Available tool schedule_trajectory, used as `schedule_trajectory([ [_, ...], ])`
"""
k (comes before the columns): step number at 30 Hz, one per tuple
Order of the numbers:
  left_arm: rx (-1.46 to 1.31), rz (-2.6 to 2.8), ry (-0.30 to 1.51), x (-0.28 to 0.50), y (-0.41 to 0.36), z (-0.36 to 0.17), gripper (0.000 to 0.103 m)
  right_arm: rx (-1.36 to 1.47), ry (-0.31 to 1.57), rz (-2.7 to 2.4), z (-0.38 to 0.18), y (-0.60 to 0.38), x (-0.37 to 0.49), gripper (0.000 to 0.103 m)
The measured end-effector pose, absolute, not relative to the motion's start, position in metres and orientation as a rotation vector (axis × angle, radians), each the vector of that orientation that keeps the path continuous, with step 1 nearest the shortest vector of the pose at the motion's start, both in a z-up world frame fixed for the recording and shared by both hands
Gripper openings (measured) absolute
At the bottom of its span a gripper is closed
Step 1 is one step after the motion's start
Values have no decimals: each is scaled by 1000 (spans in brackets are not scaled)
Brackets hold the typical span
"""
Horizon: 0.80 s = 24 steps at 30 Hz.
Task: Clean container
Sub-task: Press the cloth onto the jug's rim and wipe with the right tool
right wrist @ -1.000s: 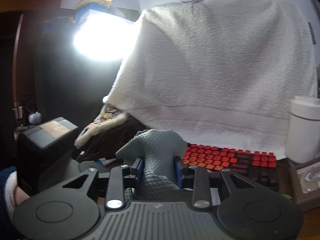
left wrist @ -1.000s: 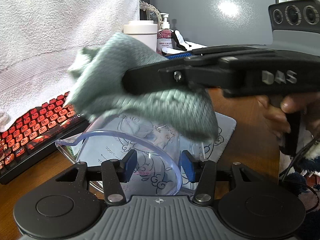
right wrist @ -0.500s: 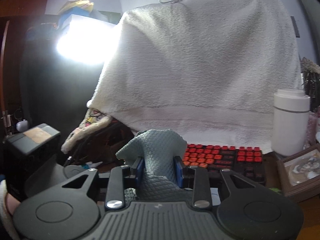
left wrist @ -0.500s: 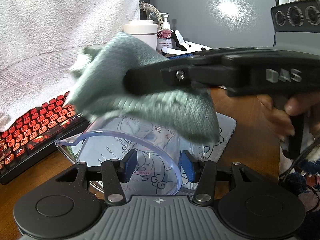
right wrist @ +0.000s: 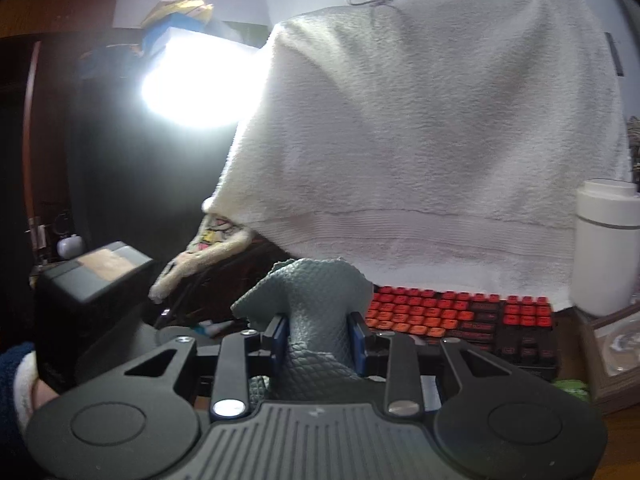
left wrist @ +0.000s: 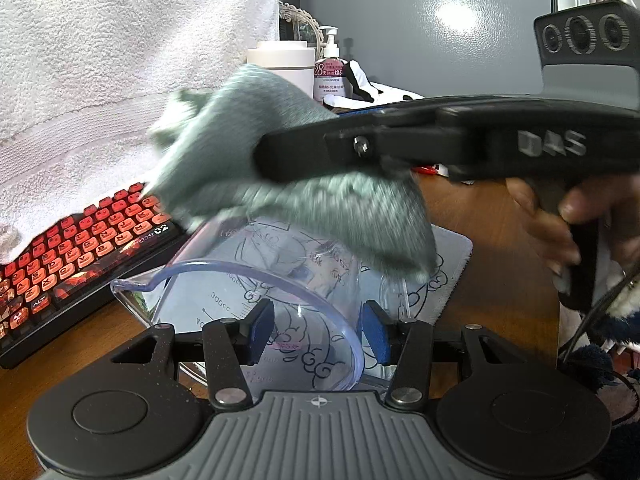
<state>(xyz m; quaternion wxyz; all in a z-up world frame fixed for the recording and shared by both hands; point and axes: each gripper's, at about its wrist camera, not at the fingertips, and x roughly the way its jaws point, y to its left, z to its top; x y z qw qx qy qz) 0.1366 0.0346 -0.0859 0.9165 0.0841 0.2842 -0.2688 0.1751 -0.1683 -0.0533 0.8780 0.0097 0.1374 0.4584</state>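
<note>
Clear plastic measuring cup (left wrist: 256, 312) sits low in front of the left claw (left wrist: 316, 334), whose blue pads flank its wall; firm contact cannot be told. Cup judged light, rigid, smooth and likely slippery; thin rim, printed graduations, pour spout. Best held across the wall near the rim. Right claw (right wrist: 319, 338) pinches a grey-green waffle-textured cloth (left wrist: 288, 184): soft, limp, hanging just above the cup's mouth over the wooden tabletop (left wrist: 500, 248).

Fisheye-warped edges, blown-out lamp glare (right wrist: 192, 84), motion-blurred cloth (left wrist: 296, 184), dim corners.
</note>
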Motion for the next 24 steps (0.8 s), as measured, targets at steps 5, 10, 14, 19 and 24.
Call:
schedule_trajectory([
  [5,173,-553,584,137,35,-86,49,21,294,860,-54,-175,187,31],
  [10,173,-553,584,137,36,-87,49,-4,283,863,-54,-168,179,31],
  [14,174,-553,584,137,37,-87,49,12,290,940,-52,-162,169,31],
  [19,174,-553,584,137,37,-87,49,8,291,1008,-51,-156,162,31],
  [24,173,-553,584,137,38,-87,49,3,292,1003,-50,-161,166,31],
])
